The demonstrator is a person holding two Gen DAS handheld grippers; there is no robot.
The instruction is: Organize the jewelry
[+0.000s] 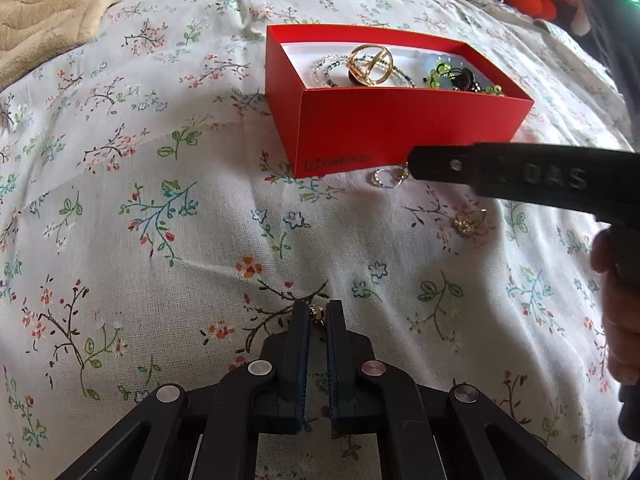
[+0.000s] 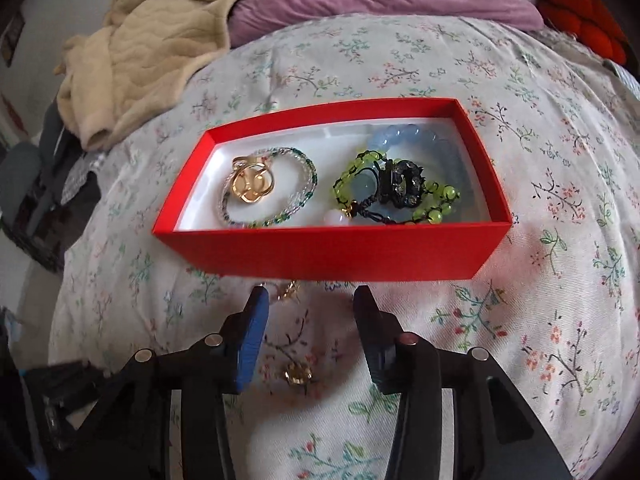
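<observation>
Left gripper (image 1: 319, 314) pinches a small gold piece (image 1: 318, 313) that could slip out onto the bedspread (image 1: 120, 240); right gripper (image 2: 308, 300) hangs wide open and empty by the box's (image 2: 332, 252) near wall, and could nudge it.

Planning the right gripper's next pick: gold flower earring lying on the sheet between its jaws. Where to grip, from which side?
Probably best from straight above. The gold flower earring lies flat on the floral sheet, already between the open jaws of the right gripper. Close across the round flower head, its bulkiest part; the thin wire seems likelier to slip. Expect to pinch some of the soft fabric.
</observation>
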